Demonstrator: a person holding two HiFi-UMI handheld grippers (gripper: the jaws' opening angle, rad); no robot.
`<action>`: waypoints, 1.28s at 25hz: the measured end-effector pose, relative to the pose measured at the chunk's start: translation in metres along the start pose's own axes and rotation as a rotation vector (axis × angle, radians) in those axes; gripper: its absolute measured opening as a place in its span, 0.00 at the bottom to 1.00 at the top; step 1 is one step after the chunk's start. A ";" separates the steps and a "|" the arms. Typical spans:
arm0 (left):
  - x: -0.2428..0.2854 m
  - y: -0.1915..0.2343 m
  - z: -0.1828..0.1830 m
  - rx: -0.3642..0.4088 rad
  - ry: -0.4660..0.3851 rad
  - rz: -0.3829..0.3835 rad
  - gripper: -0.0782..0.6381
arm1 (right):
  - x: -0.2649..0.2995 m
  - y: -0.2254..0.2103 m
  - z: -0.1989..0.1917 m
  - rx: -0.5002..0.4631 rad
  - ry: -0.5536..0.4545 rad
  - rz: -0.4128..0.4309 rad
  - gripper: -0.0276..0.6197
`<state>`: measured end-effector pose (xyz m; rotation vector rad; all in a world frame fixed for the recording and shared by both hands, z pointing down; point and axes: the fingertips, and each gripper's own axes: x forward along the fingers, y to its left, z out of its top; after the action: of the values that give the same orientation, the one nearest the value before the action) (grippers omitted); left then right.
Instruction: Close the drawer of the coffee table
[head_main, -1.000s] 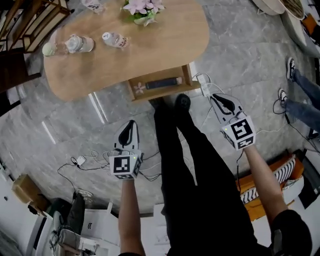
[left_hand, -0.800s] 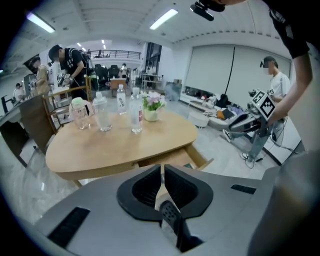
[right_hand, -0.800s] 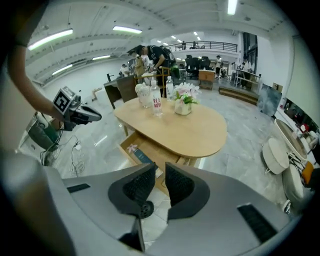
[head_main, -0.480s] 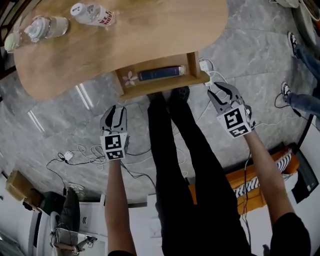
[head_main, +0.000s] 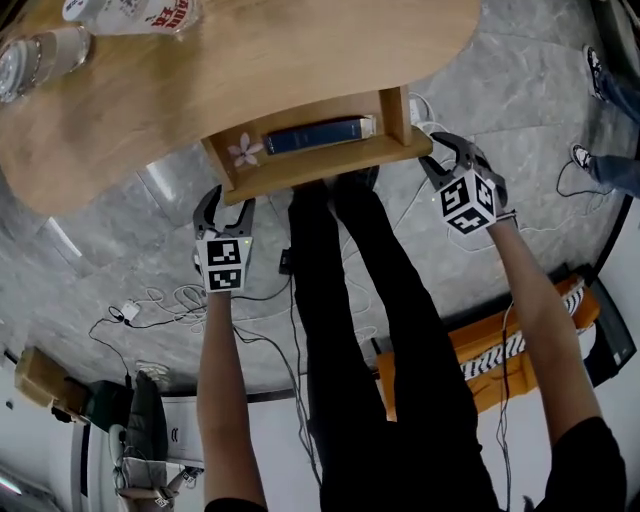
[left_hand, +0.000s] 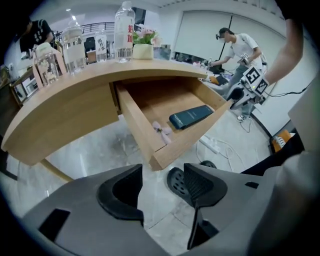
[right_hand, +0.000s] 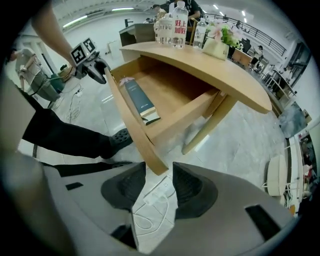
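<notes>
The wooden coffee table (head_main: 250, 70) has its drawer (head_main: 320, 168) pulled out toward me. A dark blue book (head_main: 320, 133) and a pink flower (head_main: 243, 152) lie in it. My left gripper (head_main: 225, 203) hangs at the drawer front's left corner and my right gripper (head_main: 448, 152) at its right corner. Both jaws are opening and grip nothing. In the left gripper view the drawer front (left_hand: 185, 142) sits just beyond the left gripper (left_hand: 162, 187). In the right gripper view the front's corner (right_hand: 150, 160) shows between the tips of the right gripper (right_hand: 159, 187), untouched.
Water bottles (head_main: 135, 12) stand on the tabletop. My black-clad legs (head_main: 340, 260) are below the drawer. Cables (head_main: 160, 300) and a power strip (right_hand: 155, 192) lie on the marble floor. An orange box (head_main: 480, 350) is at right; a table leg (right_hand: 205, 127) is behind the drawer.
Both grippers have come down from mid-floor to the drawer front's two corners. Their jaws were shut and now stand apart. The table looms larger in the head view.
</notes>
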<state>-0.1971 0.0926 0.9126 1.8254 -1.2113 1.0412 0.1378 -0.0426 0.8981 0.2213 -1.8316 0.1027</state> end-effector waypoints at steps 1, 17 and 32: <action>0.005 0.000 0.000 0.003 0.006 -0.009 0.48 | 0.005 0.001 0.001 -0.006 0.004 0.004 0.28; 0.002 0.001 0.019 -0.038 -0.047 0.000 0.39 | -0.003 -0.001 0.012 0.028 0.002 -0.007 0.26; -0.007 0.020 0.048 -0.036 -0.055 0.019 0.38 | -0.014 -0.028 0.033 0.019 -0.011 -0.050 0.25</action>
<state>-0.2059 0.0476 0.8883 1.8286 -1.2739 0.9789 0.1163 -0.0751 0.8750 0.2813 -1.8350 0.0840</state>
